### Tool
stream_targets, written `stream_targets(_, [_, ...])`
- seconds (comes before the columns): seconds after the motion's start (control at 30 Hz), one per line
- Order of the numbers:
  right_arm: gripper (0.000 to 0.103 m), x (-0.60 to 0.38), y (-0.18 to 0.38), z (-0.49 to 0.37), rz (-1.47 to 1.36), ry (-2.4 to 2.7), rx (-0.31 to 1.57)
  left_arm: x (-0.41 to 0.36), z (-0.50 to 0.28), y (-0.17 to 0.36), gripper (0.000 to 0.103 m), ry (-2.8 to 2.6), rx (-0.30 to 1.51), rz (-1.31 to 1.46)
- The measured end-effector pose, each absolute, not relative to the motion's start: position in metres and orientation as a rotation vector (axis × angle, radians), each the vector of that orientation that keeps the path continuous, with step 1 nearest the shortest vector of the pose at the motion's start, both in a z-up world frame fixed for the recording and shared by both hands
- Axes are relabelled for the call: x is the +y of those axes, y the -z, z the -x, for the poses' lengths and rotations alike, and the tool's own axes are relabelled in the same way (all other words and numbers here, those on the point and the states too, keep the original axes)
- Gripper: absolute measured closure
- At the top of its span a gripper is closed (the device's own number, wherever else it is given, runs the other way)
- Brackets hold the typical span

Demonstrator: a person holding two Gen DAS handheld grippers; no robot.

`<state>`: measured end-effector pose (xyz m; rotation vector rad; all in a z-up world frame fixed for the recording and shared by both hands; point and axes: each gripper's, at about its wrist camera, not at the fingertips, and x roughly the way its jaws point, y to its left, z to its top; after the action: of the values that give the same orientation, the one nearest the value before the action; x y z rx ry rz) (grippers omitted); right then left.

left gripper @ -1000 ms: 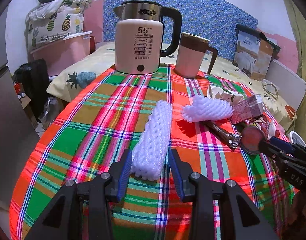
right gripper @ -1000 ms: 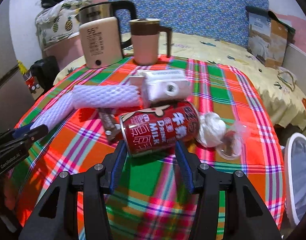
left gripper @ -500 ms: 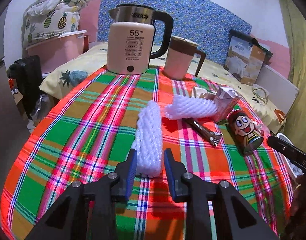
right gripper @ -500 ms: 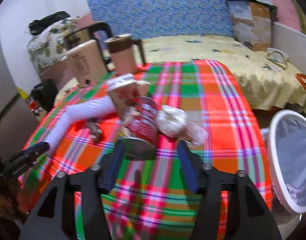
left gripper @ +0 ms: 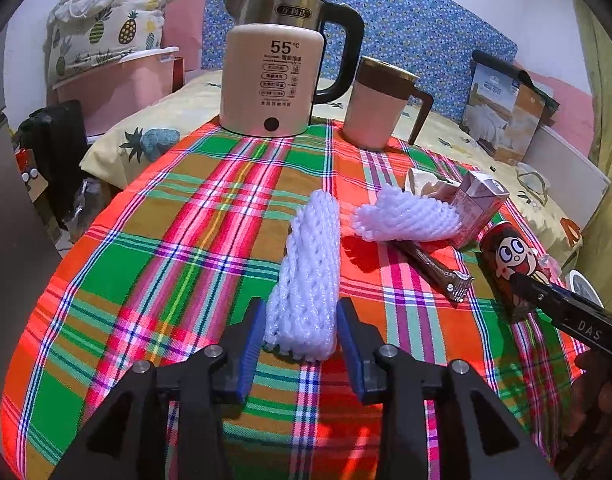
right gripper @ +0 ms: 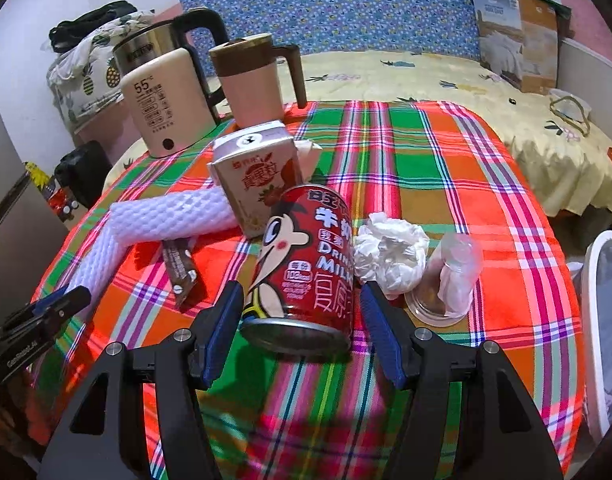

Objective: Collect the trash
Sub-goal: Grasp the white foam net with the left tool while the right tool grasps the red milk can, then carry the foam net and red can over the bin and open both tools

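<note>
A long white foam net (left gripper: 308, 268) lies on the plaid tablecloth. My left gripper (left gripper: 299, 330) straddles its near end, fingers touching both sides, shut on it. A red milk can (right gripper: 306, 264) lies on its side. My right gripper (right gripper: 301, 324) is around its near end, fingers close to the can on both sides, and its tip shows in the left wrist view (left gripper: 546, 300). A second foam net (left gripper: 406, 216), a pink drink carton (right gripper: 257, 176), a brown wrapper (right gripper: 179, 266), crumpled tissue (right gripper: 390, 256) and a clear plastic cup (right gripper: 450, 276) lie nearby.
A cream kettle (left gripper: 277, 68) and a pink mug (left gripper: 380, 104) stand at the table's far edge. A white bin (right gripper: 606, 320) stands beside the table on the right. A bed with a yellow sheet (right gripper: 426, 76) lies behind.
The right gripper swung the can toward the bin, then back, and the can now points along the fingers. The left gripper narrowed onto the foam net.
</note>
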<state>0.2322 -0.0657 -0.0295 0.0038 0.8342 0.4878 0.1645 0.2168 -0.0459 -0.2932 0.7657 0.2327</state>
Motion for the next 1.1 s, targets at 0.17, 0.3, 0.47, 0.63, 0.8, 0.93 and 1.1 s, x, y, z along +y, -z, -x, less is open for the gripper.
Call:
stream_targets(0.17, [0.047, -0.074, 0.029, -0.231, -0.051, -0.496, 0.843, 0.211, -0.164, 0.047, 0.071, -0.247, 0.773, 0.266])
stream_targets(0.3, [0.048, -0.082, 0.029, -0.222, -0.068, -0.505, 0.838, 0.202, -0.155, 0.046, 0.079, -0.254, 0.757, 0.263])
stream_targets(0.47, [0.048, -0.095, 0.027, -0.206, -0.069, -0.526, 0.829, 0.189, -0.137, 0.043, 0.089, -0.268, 0.724, 0.266])
stream_targets(0.63, [0.048, -0.113, 0.024, -0.187, -0.069, -0.538, 0.824, 0.177, -0.118, 0.044, 0.092, -0.244, 0.73, 0.306])
stream_targets(0.8, [0.048, -0.128, 0.022, -0.173, -0.077, -0.541, 0.821, 0.164, -0.103, 0.041, 0.093, -0.236, 0.728, 0.306])
stream_targets(0.93, [0.048, -0.137, 0.019, -0.163, -0.086, -0.544, 0.812, 0.152, -0.094, 0.032, 0.093, -0.215, 0.711, 0.3])
stream_targets(1.1, [0.048, -0.147, 0.015, -0.157, -0.1, -0.54, 0.795, 0.132, -0.086, 0.021, 0.093, -0.166, 0.695, 0.292])
